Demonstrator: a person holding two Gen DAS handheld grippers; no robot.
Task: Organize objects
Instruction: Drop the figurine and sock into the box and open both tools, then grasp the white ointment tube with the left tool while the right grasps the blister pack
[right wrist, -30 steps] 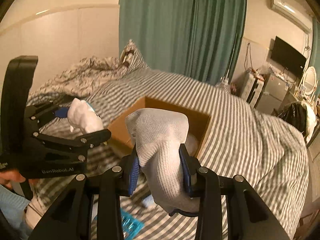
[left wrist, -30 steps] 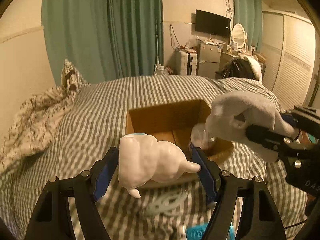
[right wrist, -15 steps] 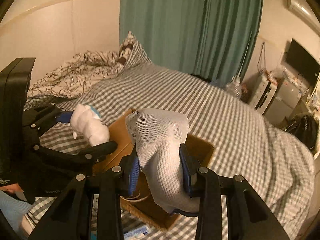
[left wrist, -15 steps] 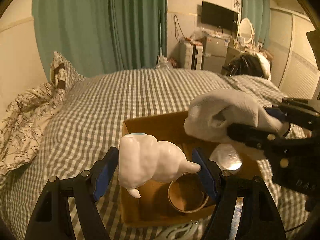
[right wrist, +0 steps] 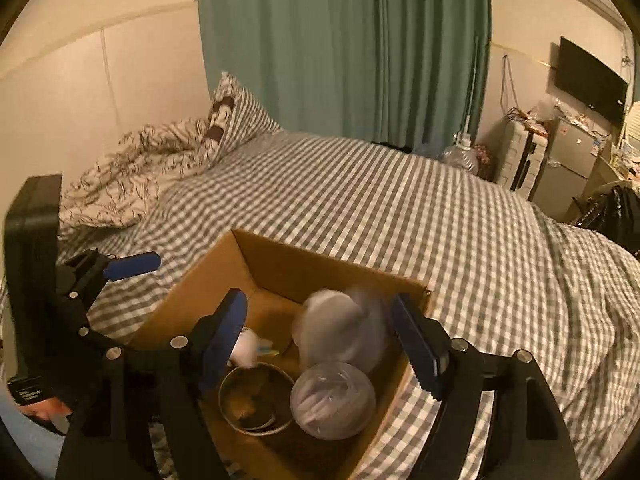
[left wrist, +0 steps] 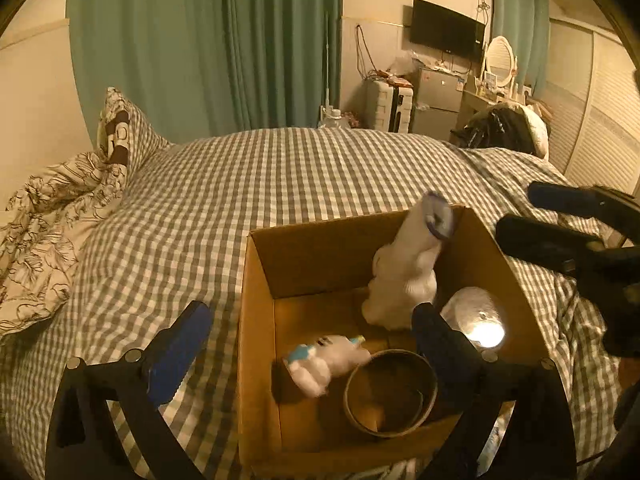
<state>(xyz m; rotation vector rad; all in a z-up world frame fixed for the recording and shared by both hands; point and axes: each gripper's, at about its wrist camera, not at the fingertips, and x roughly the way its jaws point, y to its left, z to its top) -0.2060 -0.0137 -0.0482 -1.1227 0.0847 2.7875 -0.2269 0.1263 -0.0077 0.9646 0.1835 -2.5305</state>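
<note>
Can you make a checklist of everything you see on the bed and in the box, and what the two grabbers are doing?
Surface: checked bedspread.
Job's things: cardboard box holds white toy, white sock, round tin and clear round container.
Clutter: patterned quilt and pillow bunched up at one end.
Grippers: left gripper open, right gripper open, both empty above the box.
Cables: wires hang under the wall TV.
Surroundings: green curtains, fridge.

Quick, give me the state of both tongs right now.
Left tongs: open, holding nothing.
Right tongs: open, holding nothing.
</note>
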